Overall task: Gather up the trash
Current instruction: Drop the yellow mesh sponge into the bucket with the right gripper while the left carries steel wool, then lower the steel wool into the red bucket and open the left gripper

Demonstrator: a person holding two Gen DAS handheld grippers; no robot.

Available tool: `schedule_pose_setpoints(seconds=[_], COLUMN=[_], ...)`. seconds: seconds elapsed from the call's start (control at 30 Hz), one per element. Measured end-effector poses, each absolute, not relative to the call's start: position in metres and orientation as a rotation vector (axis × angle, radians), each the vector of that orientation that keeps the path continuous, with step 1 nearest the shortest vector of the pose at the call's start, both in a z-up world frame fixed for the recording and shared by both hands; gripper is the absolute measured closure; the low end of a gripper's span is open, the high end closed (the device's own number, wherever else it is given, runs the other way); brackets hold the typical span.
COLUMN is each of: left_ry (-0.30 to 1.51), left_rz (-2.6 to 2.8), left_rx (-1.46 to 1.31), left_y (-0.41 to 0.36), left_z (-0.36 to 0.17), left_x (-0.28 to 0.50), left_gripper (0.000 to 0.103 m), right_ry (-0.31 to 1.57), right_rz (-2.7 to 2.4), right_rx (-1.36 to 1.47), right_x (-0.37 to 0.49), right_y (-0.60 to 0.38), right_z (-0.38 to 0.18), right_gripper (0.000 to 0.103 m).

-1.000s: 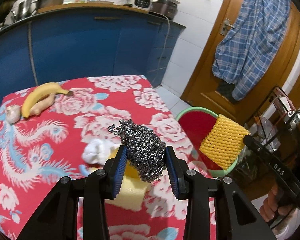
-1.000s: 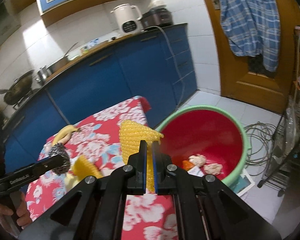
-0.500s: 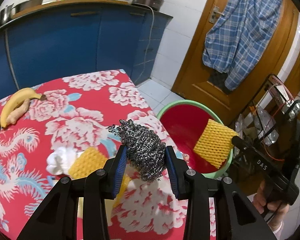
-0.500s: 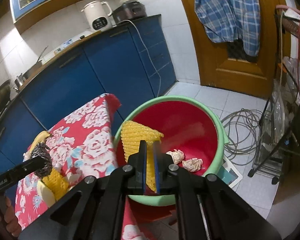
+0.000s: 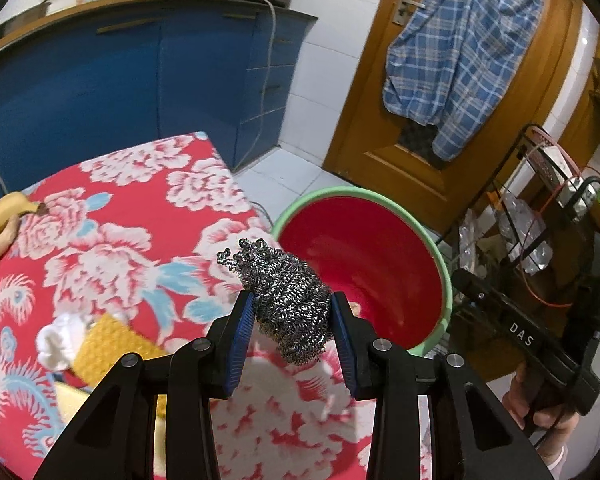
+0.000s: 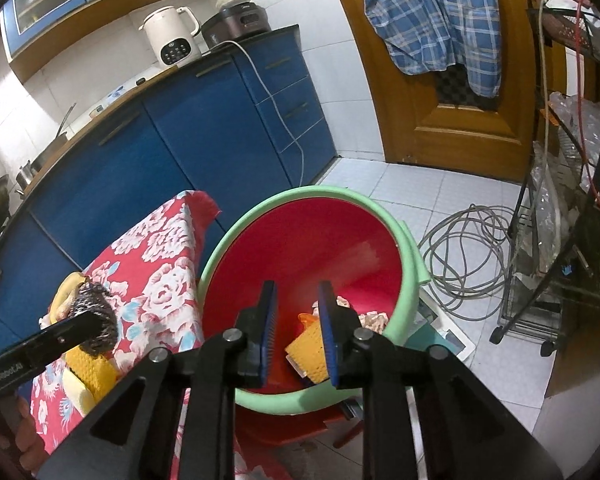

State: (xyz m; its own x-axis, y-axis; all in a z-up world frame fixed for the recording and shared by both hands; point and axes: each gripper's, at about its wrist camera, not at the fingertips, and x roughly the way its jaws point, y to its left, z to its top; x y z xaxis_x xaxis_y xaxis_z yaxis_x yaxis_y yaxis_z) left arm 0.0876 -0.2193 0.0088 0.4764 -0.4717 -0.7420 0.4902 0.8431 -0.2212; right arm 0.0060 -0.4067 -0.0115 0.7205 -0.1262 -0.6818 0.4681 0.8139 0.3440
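My left gripper is shut on a steel wool scourer over the table's right edge, beside the red bin with a green rim. In the right wrist view that scourer shows at the left, held above the cloth. My right gripper hangs over the bin, its jaws opening. The yellow foam net lies loose inside the bin below the pads, which no longer touch it. Crumpled paper lies on the bin's bottom. A white tissue and another yellow foam net rest on the table.
The table has a red flowered cloth. A banana and ginger root lie at its left edge. Blue cabinets stand behind. A wire rack and coiled cable sit right of the bin, before a wooden door.
Both grippers moved toward the bin. The right one sank over it and parted its jaws, and the yellow net dropped from them into the bin. The left kept its hold on the scourer.
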Motion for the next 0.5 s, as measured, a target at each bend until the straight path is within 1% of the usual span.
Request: schedule_pose_setpoints(seconds=[0.4, 0.5], left_ry=[0.932, 0.924], left_rz=[-0.675, -0.688], left_rx=[0.071, 0.094], left_y=[-0.270, -0.279], left_z=[-0.012, -0.013], left_x=[0.094, 0.093], left_gripper=[0.063, 0.059], right_ry=[0.696, 0.696], right_rz=[-0.380, -0.388], right_rx=[0.535, 0.540], right_x=[-0.011, -0.014], right_y=[-0.417, -0.421], right_z=[-0.010, -0.010], right_gripper=[0.079, 0.079])
